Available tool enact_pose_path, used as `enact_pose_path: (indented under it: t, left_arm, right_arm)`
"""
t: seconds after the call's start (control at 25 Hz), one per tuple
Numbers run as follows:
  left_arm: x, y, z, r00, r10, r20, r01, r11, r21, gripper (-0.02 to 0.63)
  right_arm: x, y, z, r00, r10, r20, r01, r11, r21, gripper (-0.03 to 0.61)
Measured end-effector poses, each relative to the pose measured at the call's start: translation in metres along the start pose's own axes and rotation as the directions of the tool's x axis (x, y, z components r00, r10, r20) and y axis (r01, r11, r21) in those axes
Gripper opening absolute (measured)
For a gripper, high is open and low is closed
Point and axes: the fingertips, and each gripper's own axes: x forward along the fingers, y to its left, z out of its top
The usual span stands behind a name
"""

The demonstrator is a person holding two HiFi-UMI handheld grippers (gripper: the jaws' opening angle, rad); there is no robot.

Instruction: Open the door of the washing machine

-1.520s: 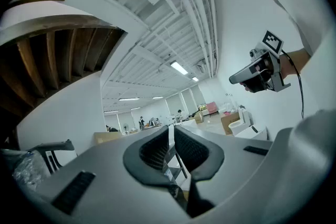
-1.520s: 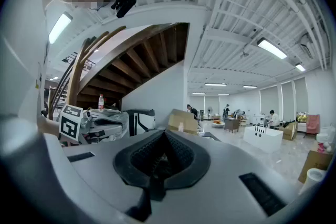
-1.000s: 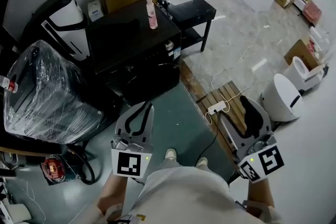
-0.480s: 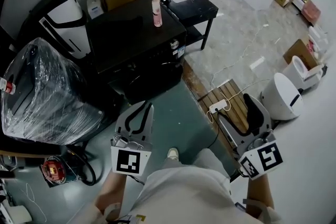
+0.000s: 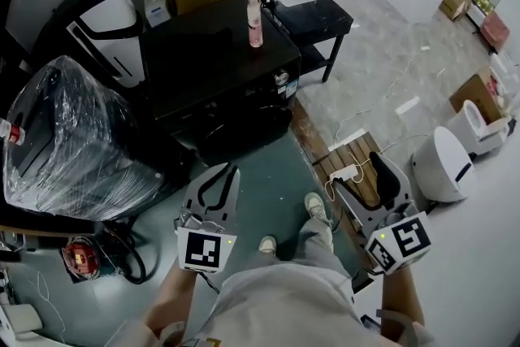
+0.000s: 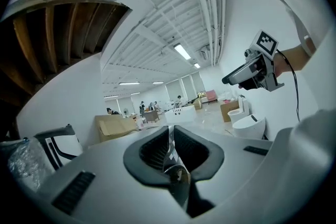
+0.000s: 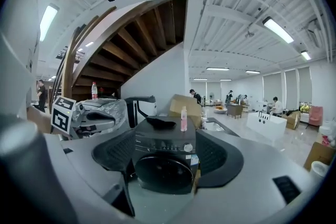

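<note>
The fingers (image 7: 223, 157) of the right gripper (image 7: 167, 147) stand wide apart. They have just been opening, and they hold nothing. The fingers (image 6: 149, 149) of the left gripper (image 6: 170, 141) are almost together and hold nothing too. Both grippers are up in the air, well apart from the black washing machine (image 5: 215, 81). It stands on the floor (image 5: 268, 191) by the wall, and its round door (image 7: 161, 174) is shut. Nothing is done yet. I think a gripper must go to the door, grab its edge and pull.

The left gripper (image 6: 171, 131) has its dark ribbed jaws drawn together and empty, while the white, marker-cubed right gripper (image 6: 229, 79) is held high at right.
</note>
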Motion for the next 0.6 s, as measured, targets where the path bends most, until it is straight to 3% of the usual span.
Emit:
enact_pose_path:
  t: [0.12, 0.24, 0.6]
  left_arm:
    - [0.017, 0.007, -0.001, 1.0, 0.022, -0.009, -0.022, 0.999, 0.027, 0.047]
    - [0.033, 0.016, -0.009, 0.994, 0.082, -0.067, -0.079, 0.996, 0.048, 0.046]
    - [0.104, 0.034, -0.035, 0.952, 0.247, -0.182, -0.25, 0.968, 0.007, 0.048]
  right_arm:
    - [0.032, -0.017, -0.004, 0.998, 0.059, -0.007, -0.059, 0.998, 0.008, 0.379]
    - [0.066, -0.032, -0.01, 0.992, 0.126, -0.027, -0.126, 0.992, 0.003, 0.377]
    - [0.162, -0.096, -0.033, 0.942, 0.321, -0.096, -0.323, 0.946, -0.008, 0.373]
